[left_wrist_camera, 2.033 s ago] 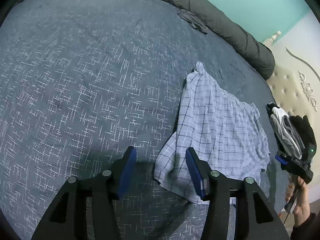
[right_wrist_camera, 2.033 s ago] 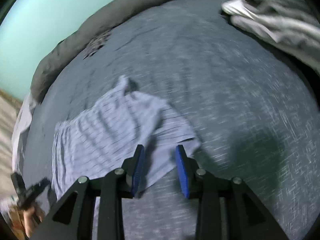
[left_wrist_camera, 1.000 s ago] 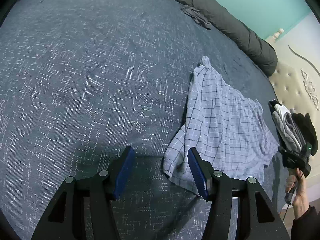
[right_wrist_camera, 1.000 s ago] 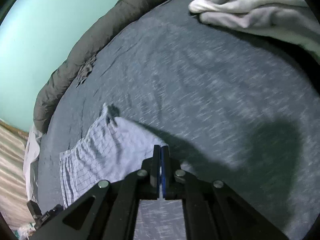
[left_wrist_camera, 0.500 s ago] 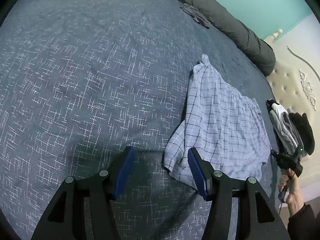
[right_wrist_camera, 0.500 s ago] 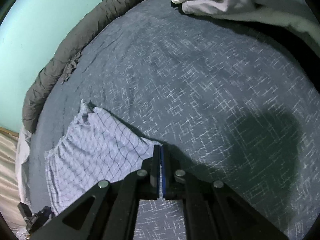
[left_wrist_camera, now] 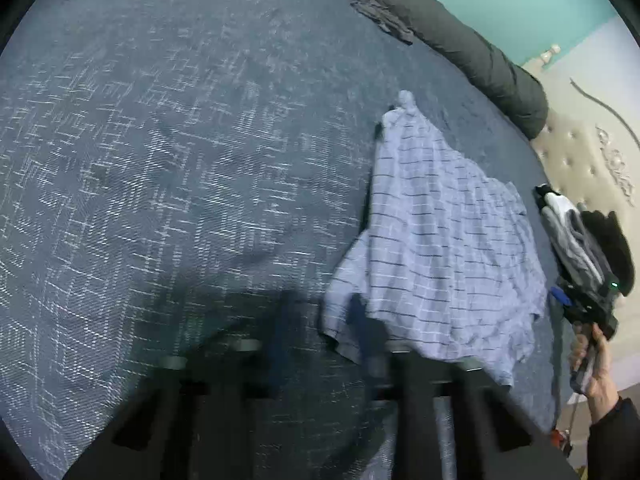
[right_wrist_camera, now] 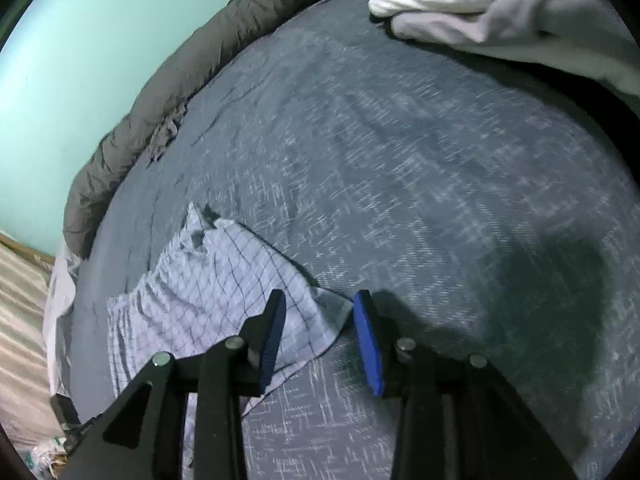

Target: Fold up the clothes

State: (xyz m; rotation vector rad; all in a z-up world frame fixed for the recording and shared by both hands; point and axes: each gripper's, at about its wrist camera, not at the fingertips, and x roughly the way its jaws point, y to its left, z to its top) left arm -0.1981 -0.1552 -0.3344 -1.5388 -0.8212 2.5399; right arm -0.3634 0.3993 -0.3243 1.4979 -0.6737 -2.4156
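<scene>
A light blue checked garment [left_wrist_camera: 436,248] lies crumpled on the dark blue bedspread [left_wrist_camera: 180,140]. In the left wrist view my left gripper [left_wrist_camera: 320,336] is open but blurred, with the garment's near corner just above its right finger. In the right wrist view the same garment [right_wrist_camera: 208,296] lies spread to the left. My right gripper [right_wrist_camera: 320,336] is open, and the garment's corner lies between its blue pads [right_wrist_camera: 370,340]. The right gripper also shows at the right edge of the left wrist view [left_wrist_camera: 588,304], held in a hand.
A rolled dark grey duvet [left_wrist_camera: 460,44] lines the far edge of the bed, with a small dark cloth [left_wrist_camera: 382,14] beside it. A pile of grey and white clothes [right_wrist_camera: 500,8] lies at the top right. A padded headboard [left_wrist_camera: 592,152] stands at the right.
My right gripper was shut on the garment's corner and has opened, so the corner lies loose. My left gripper has moved and is blurred.
</scene>
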